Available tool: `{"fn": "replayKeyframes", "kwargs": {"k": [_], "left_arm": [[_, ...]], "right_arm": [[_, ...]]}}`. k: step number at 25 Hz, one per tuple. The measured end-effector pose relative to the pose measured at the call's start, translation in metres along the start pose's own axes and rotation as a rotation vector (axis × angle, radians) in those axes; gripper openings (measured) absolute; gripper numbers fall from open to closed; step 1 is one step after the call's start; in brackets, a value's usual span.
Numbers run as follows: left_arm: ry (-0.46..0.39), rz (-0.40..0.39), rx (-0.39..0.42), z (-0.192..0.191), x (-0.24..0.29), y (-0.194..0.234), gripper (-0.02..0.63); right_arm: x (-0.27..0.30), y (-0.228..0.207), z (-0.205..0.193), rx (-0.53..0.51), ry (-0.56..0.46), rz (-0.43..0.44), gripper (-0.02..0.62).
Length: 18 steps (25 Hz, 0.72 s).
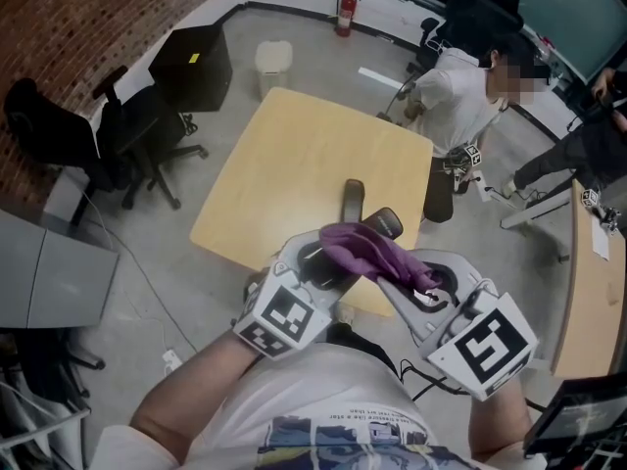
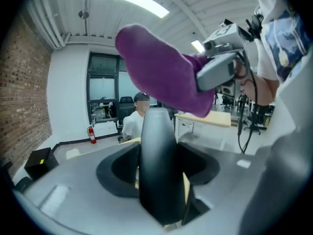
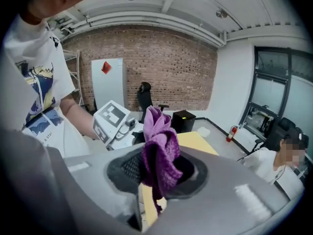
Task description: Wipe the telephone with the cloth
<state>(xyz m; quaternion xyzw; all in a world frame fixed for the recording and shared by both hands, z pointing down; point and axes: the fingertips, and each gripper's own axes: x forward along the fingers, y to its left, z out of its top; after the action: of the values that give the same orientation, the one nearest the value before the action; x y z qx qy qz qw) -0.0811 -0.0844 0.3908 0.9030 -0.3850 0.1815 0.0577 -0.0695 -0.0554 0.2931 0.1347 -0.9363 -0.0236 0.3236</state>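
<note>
A black telephone handset [image 1: 377, 227] is clamped in my left gripper [image 1: 328, 262], low over the near edge of the wooden table [image 1: 284, 164]. In the left gripper view the handset [image 2: 156, 165] stands upright between the jaws of the left gripper [image 2: 159, 185]. A purple cloth [image 1: 367, 253] is pinched in my right gripper [image 1: 411, 287] and lies over the handset. From the left gripper view the cloth [image 2: 161, 77] hangs just above the handset, with the right gripper [image 2: 217, 70] behind it. The right gripper [image 3: 159, 175] is shut on the bunched cloth [image 3: 159, 153].
A dark oblong object [image 1: 353, 199] lies on the table beyond the handset. A person [image 1: 456, 96] sits at the far right corner. An office chair [image 1: 137, 135], a black box [image 1: 196, 67] and a white bin [image 1: 273, 65] stand on the left. Another table [image 1: 588, 292] is on the right.
</note>
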Motion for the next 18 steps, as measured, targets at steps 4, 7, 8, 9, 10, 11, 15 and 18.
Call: {"fn": "replayKeyframes", "kwargs": {"k": [4, 7, 8, 9, 10, 11, 15, 18], "left_arm": [[0.006, 0.02, 0.028, -0.004, -0.002, -0.004, 0.256], [0.009, 0.044, 0.116, -0.002, -0.003, -0.01, 0.256], [0.01, 0.055, 0.148, 0.0, -0.004, -0.011, 0.256], [0.007, 0.064, 0.171, 0.001, -0.005, -0.011, 0.256], [0.003, 0.071, 0.181, 0.003, -0.007, -0.012, 0.256], [-0.002, 0.076, 0.177, 0.006, -0.008, -0.012, 0.256], [-0.008, 0.08, 0.146, 0.007, -0.012, -0.012, 0.256], [-0.003, 0.076, 0.139, 0.002, -0.013, -0.011, 0.256]], "right_arm": [[0.023, 0.025, -0.015, 0.039, 0.042, 0.07, 0.086], [0.029, 0.027, -0.025, 0.086, 0.04, 0.099, 0.086], [0.028, 0.025, -0.026, 0.101, 0.037, 0.102, 0.086], [0.027, 0.022, -0.027, 0.112, 0.035, 0.096, 0.086], [0.025, 0.018, -0.028, 0.12, 0.032, 0.078, 0.086], [0.022, 0.012, -0.029, 0.128, 0.026, 0.054, 0.086], [0.01, -0.011, -0.034, 0.152, 0.005, -0.028, 0.086], [0.003, -0.024, -0.034, 0.173, 0.008, -0.09, 0.086]]}}
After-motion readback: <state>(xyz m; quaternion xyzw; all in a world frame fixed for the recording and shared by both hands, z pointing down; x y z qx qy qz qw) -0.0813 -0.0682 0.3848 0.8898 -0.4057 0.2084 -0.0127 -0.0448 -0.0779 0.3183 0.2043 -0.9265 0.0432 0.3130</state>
